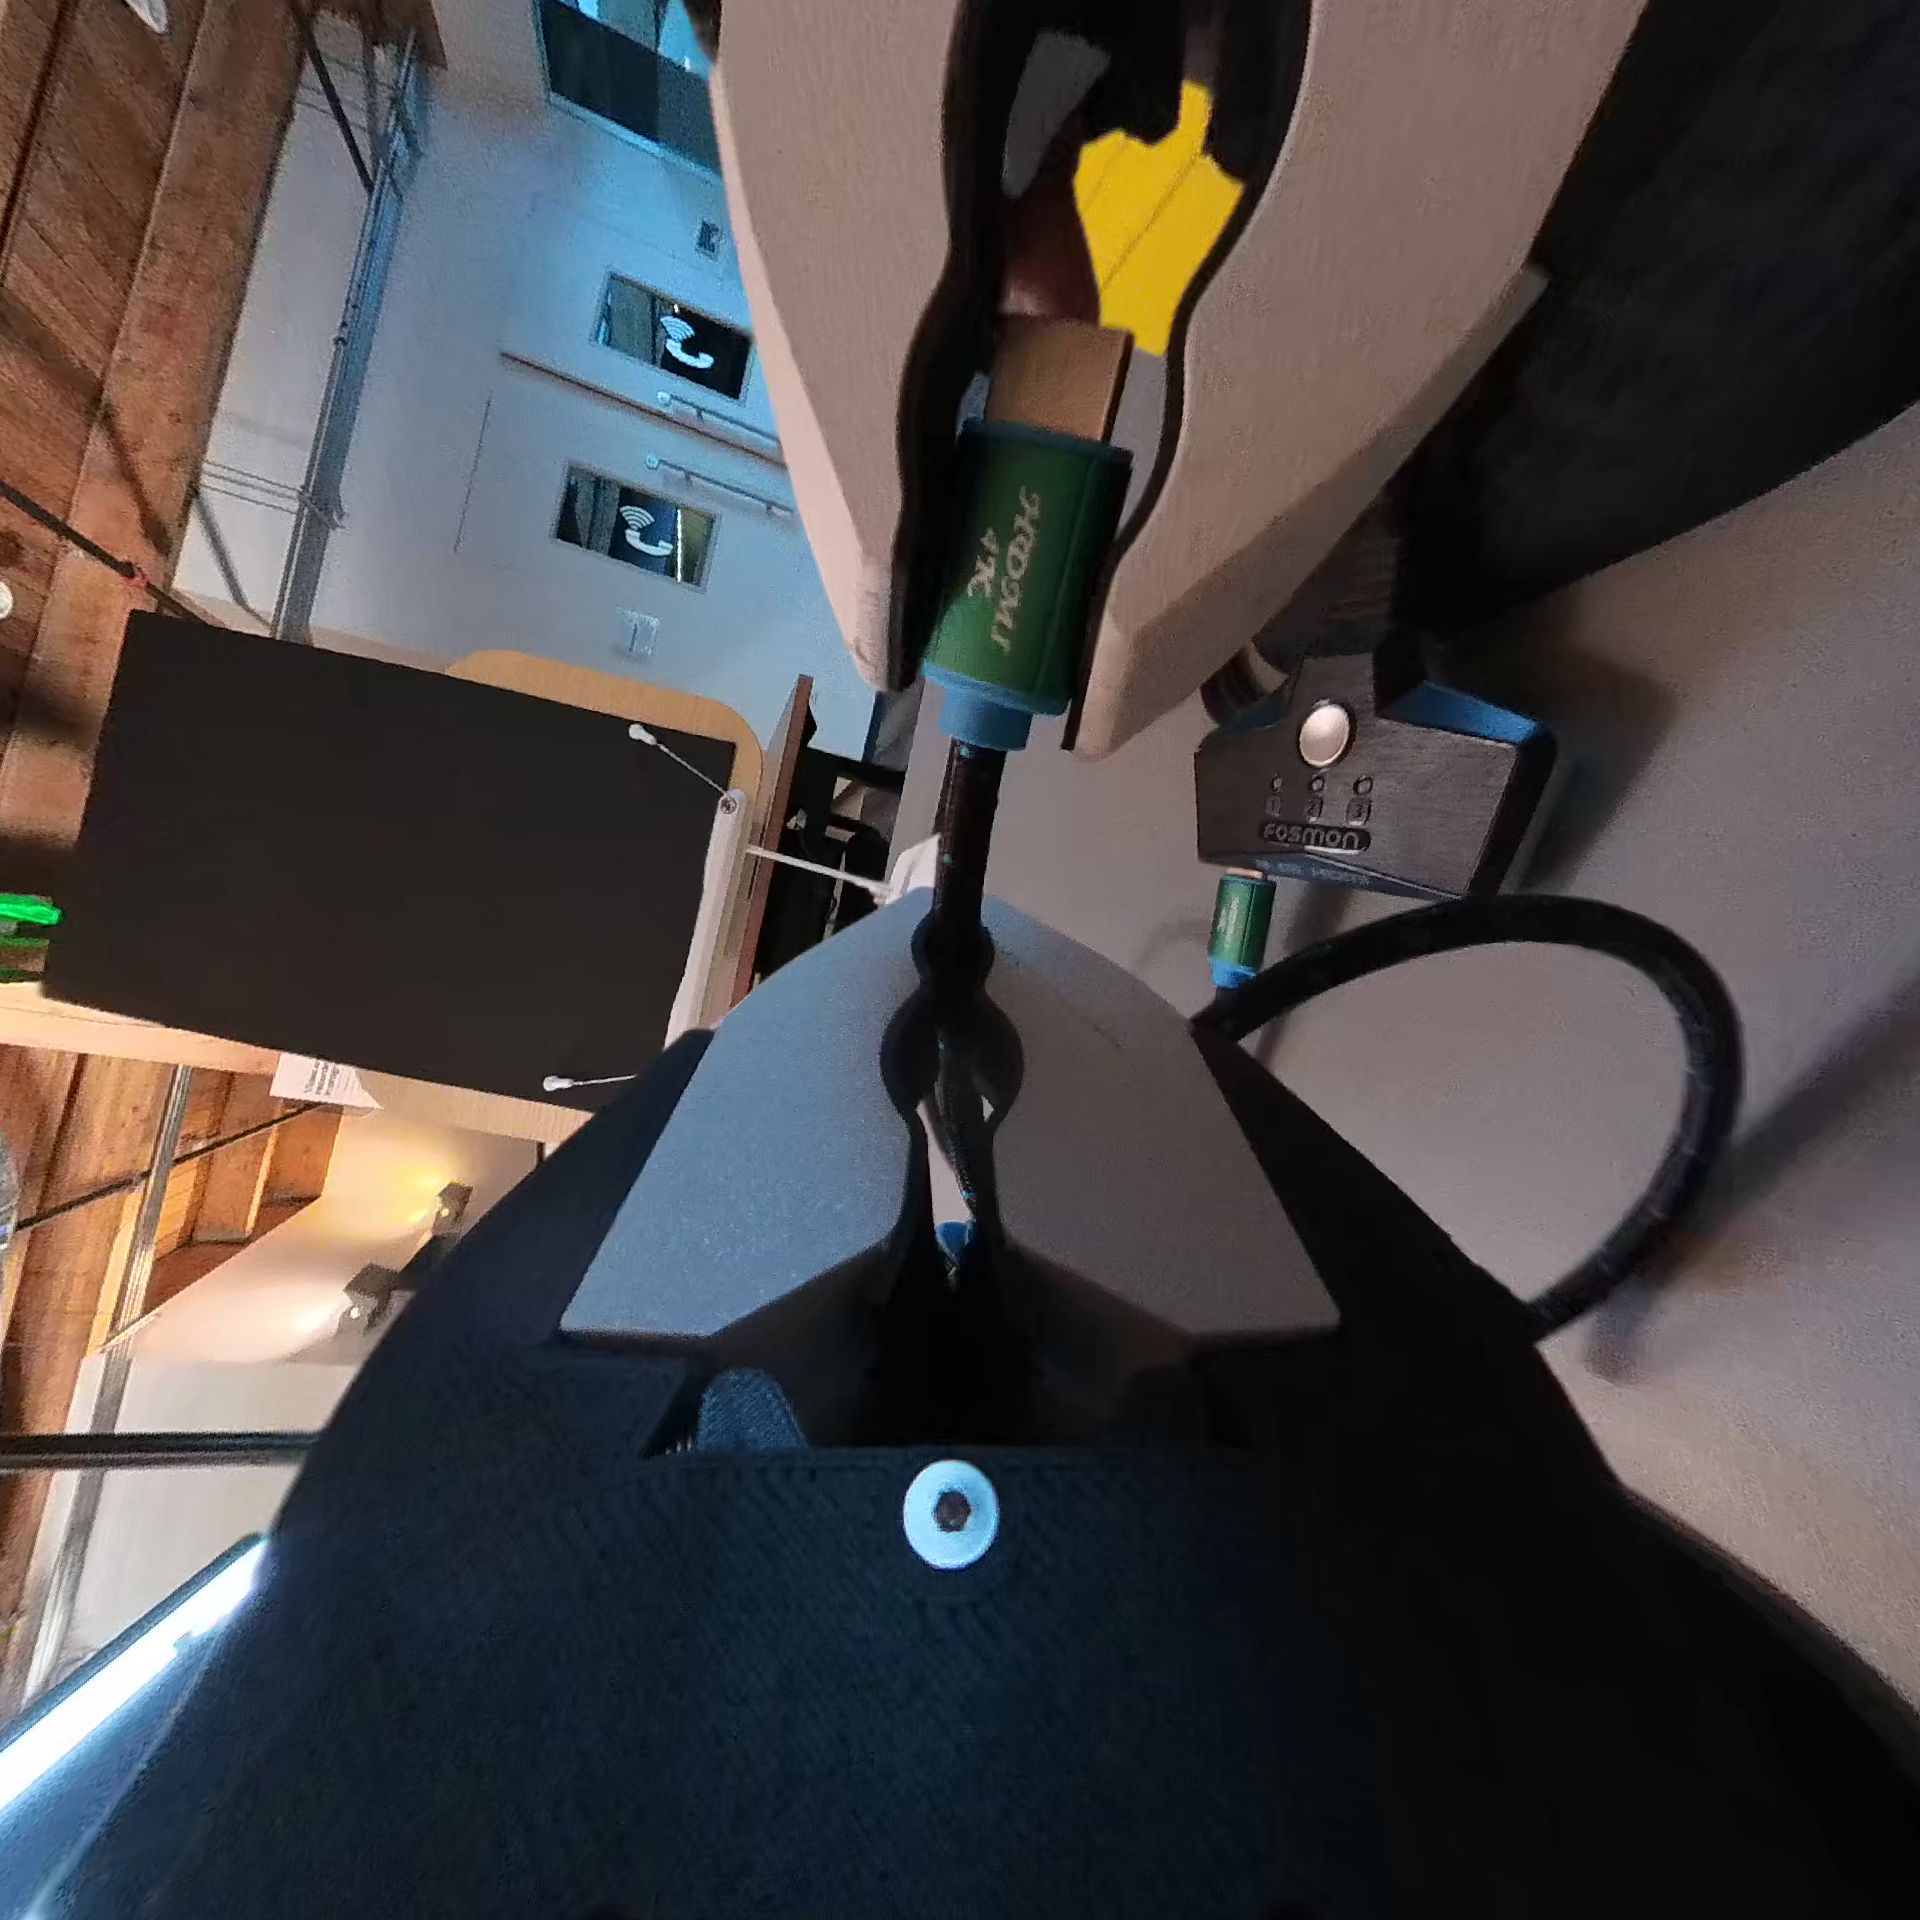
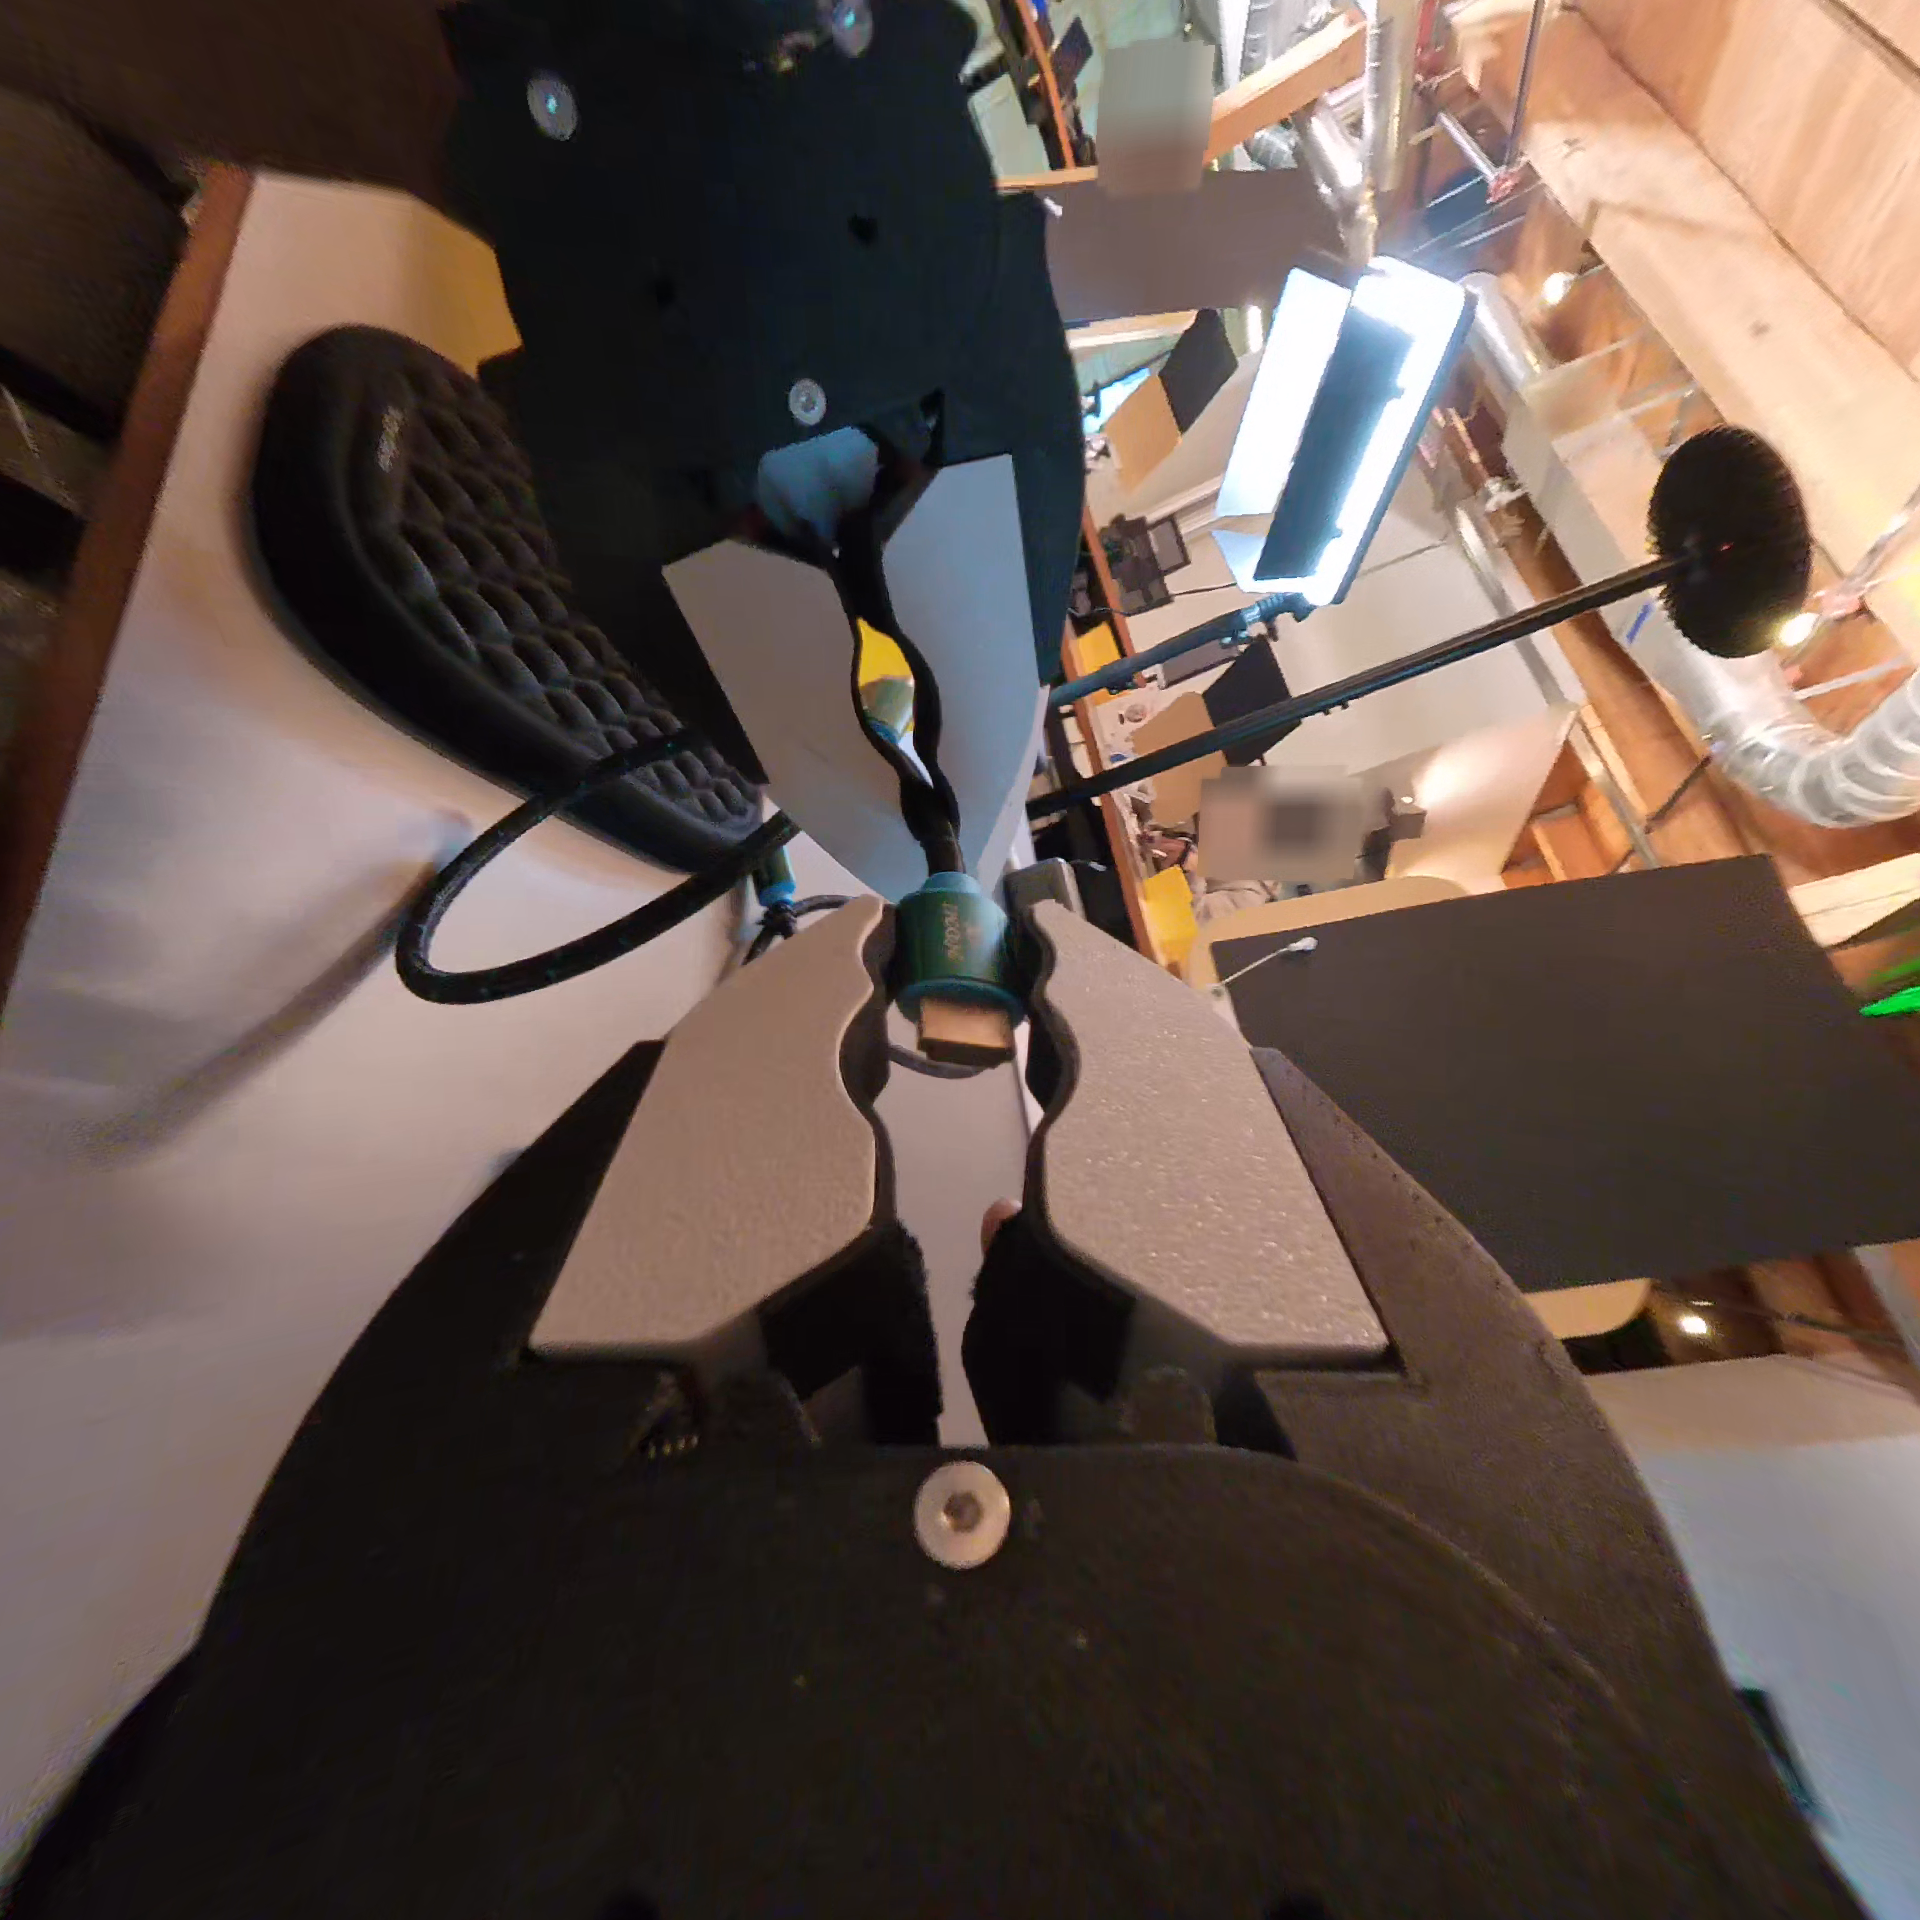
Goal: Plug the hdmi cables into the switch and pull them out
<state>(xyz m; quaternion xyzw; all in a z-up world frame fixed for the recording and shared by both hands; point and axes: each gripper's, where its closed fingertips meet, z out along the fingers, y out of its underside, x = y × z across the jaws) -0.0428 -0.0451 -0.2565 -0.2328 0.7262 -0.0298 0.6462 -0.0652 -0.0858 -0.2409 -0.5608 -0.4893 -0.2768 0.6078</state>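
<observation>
Nearest to you in the left wrist view, your left gripper (image 1: 951, 997) is pinched shut on the black braided cable (image 1: 961, 831), just behind the plug. The cable runs straight up toward twelve o'clock into the green HDMI plug (image 1: 1023, 571), and that plug sits clamped between the fingers of your right gripper (image 1: 987, 717), which reaches in from the top. In the right wrist view the same plug (image 2: 951, 951) is held by its green body, gold tip pointing back toward the camera and bare, so it is in no port.

Farther out, at about two o'clock in the left view, the black switch (image 1: 1361, 810) rests on the white table (image 1: 1714, 727). A second green plug (image 1: 1242, 925) stands at its near edge, apparently seated in a port, its cable looping away toward four o'clock. A black wrist rest (image 2: 447, 582) lies on the table beyond.

You look to be between steps: one cable seems plugged, this one is held in mid-air by both grippers. Next, I judge you must turn the gold tip toward a free port, square it with the slot, let the left gripper ease the cable, and push straight in.
</observation>
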